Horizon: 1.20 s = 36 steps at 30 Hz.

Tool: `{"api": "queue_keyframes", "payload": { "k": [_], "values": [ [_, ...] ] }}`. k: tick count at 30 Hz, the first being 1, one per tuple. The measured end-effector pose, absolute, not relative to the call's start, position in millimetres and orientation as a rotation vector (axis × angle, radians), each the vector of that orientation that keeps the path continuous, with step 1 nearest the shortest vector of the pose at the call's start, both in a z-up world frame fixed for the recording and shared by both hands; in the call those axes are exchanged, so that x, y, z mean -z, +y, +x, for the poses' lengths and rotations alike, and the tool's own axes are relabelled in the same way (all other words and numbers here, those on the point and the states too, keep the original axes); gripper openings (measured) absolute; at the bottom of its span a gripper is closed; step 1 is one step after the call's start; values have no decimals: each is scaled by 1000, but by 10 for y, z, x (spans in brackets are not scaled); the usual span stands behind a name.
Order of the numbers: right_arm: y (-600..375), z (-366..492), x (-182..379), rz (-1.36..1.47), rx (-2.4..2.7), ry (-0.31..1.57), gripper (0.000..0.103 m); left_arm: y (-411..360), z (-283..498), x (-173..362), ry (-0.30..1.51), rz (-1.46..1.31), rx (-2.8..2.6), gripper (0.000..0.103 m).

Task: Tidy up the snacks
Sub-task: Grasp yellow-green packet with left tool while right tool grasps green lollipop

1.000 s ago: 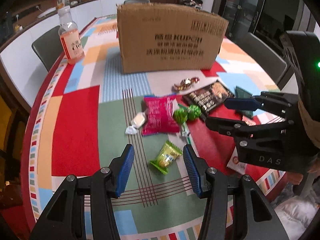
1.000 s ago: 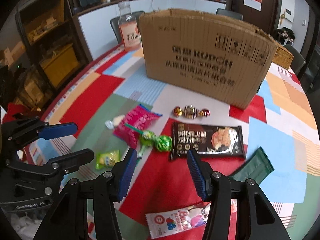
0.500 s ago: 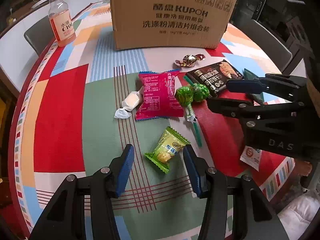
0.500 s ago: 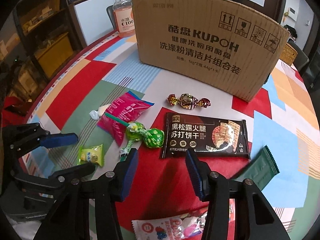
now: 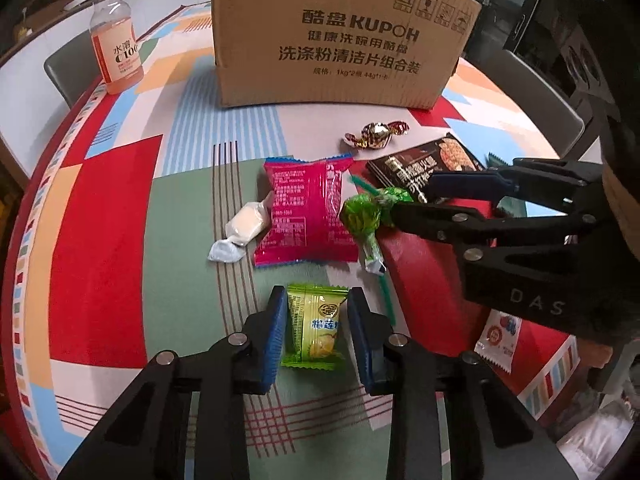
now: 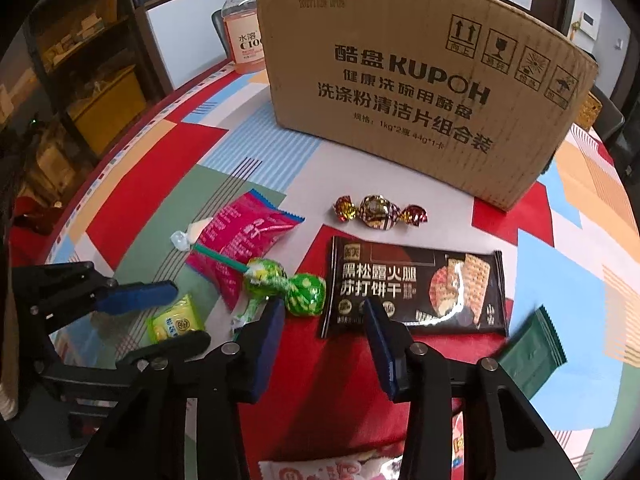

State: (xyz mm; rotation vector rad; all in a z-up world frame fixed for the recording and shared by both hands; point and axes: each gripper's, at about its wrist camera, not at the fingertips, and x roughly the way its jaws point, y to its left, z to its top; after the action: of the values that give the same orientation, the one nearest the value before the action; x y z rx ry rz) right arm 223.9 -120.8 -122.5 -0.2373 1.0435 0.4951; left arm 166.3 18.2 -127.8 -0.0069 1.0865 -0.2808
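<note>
so both grippers are down low over the snack pile on the patchwork tablecloth, and the big cardboard box sits well behind everything, which i'm guessing is where the snacks end up.

left gripper has the little green candy packet right between its blue pads. the jaws have just been closing in on it, and from its own camera they look snug against both sides of the wrapper, so i'd call it pinched, though only just.

right gripper has also just been narrowing, but its jaws are apart with nothing clamped. the corner of the black cracker pack is in the gap, and the green lollipop sits just beside its left finger.

what could go wrong from here, imo:
- that green packet is puffy and slick. if it's gripped only by the air pocket, it could squirt out on the lift or flop sideways.
- the lollipops lie crossed, with one partly over the pink packet. if the right one closes here, it might catch a lollipop head together with the cracker corner and drag the whole cluster.
- a flat cracker pack grabbed by a corner will dangle and could knock the gold foil candy on the way to the box.
- the two grippers are near each other, so lifting both at once risks a bump.
</note>
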Motion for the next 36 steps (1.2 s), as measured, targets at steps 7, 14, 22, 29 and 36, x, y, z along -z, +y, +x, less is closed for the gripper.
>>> {"api": "queue_keyframes", "payload": {
  "k": [7,14,22,29,36],
  "values": [
    [-1070,2263,1236,-275,-509,1027,40,264,1684,1253,1094,-79,282,31],
    [-1032,2253,1249,-287,-527,1033,36,275,1668,1123,1061,-89,281,31],
    [-1040,2233,1292,-277,-549,1052,32,249,1674,1010,1030,-98,290,31],
    [-1053,2230,1305,-241,-551,1063,26,254,1667,914,1004,-87,272,31],
    [-1150,2159,1227,-186,-531,1054,26,235,1636,781,967,-75,269,31]
  ]
}}
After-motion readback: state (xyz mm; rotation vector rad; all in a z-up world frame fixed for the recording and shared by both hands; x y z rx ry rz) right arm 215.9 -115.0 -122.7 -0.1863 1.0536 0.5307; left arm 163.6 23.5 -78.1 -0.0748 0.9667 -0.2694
